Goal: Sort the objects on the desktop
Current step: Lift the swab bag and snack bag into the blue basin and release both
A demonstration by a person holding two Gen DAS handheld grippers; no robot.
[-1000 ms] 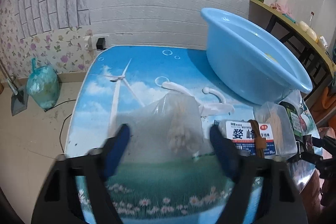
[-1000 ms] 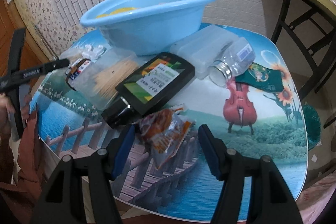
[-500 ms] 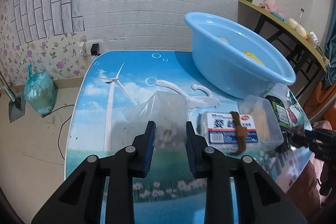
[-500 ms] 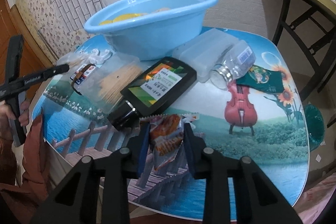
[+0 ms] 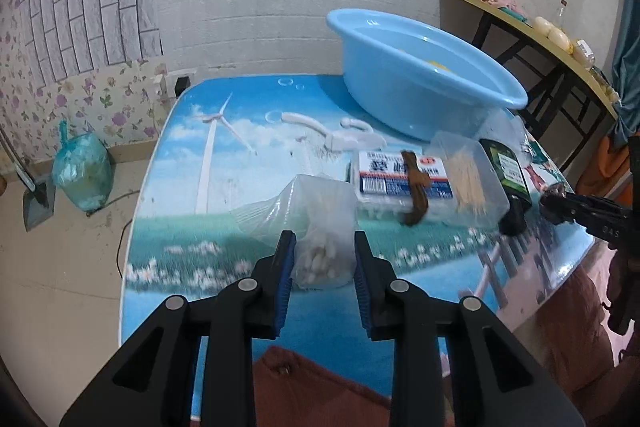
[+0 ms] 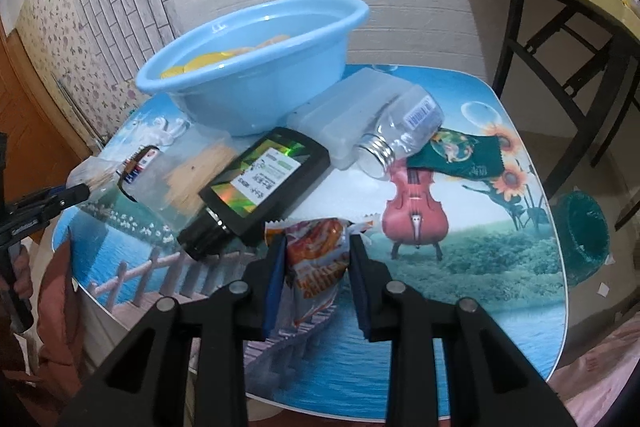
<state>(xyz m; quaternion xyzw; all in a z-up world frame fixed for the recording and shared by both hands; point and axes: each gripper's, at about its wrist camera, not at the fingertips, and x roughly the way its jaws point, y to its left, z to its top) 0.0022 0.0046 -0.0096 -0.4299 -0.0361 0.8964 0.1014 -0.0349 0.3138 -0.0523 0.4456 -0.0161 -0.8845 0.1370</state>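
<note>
1. Two hand-held grippers, each pinching one soft packet. The left hand-held gripper has its blue pads pressed on the lower end of a clear plastic bag of pale pieces, at the near edge of the surface; the bag's loose top trails away from the jaws, which suggests a grip placed low to take the weight of the contents.
2. The right hand-held gripper is closed on an orange snack packet, also at the near edge of the surface, just in front of a black bottle lying on its side.
3. Beyond the bag, toward the middle of the surface: a white labelled box with a brown band across it, touching a clear tub of toothpicks; a white plastic hook piece lies behind them.
4. Toward the right edge: a frosted plastic case, a clear jar on its side, and a green sachet.
5. At the far edge stands a blue basin already holding yellow items. It is probably the sorting destination, so both packets are likely held ready for carrying there.
</note>
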